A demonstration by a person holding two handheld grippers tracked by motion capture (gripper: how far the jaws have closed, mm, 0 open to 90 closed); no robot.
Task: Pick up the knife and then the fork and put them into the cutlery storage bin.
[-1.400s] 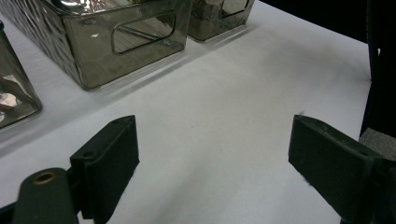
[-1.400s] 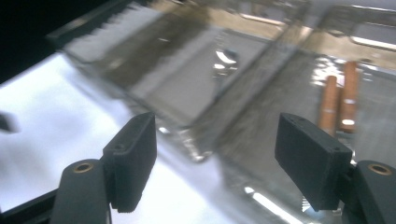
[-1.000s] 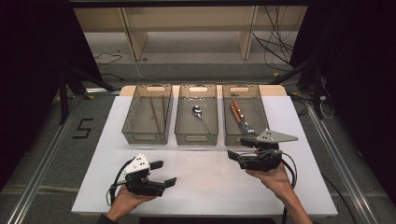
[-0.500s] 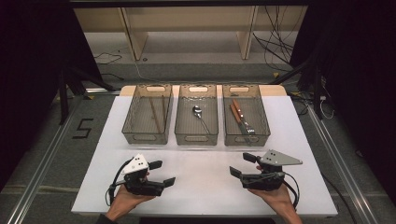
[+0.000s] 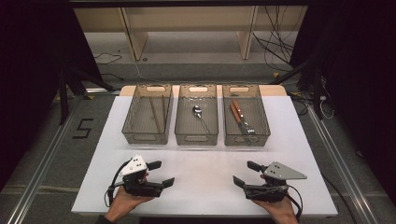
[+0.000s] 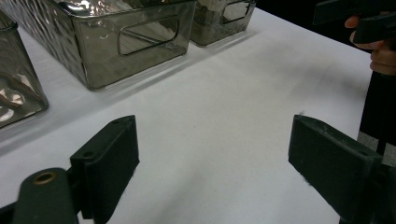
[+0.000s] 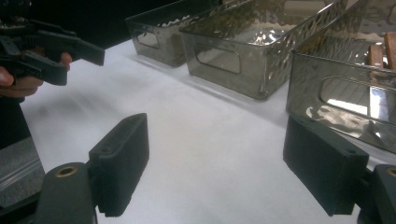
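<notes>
From the high view, I have both grippers low at the near edge of the white table [image 5: 205,154]. The left gripper [image 5: 161,173] rests in my left hand with its jaws spread and nothing between them. The right gripper [image 5: 246,173] sat right up at the right bin [image 5: 246,137] a second ago; it has since pulled back toward me and dropped to the near edge, and its jaws have just been opening, with nothing between them. I read that as a delivery finished: the knife and fork [image 5: 239,116] lie inside that right bin, the spoon [image 5: 200,115] lies in the middle bin [image 5: 196,138], and the chopsticks [image 5: 158,112] lie in the left bin [image 5: 145,137]. The open table around the grippers holds no loose cutlery, so the sorting looks done or close to it.

In the left gripper view, my jaws stand wide over bare white table, with the middle bin [image 6: 140,42] ahead and the right gripper [image 6: 359,21] in my other hand at the upper right.

In the right gripper view, the jaws are likewise released over bare table. The right bin [image 7: 345,93] sits just ahead with brown handles [image 7: 383,53] visible inside, and the left gripper [image 7: 70,56] hovers at the upper left.
</notes>
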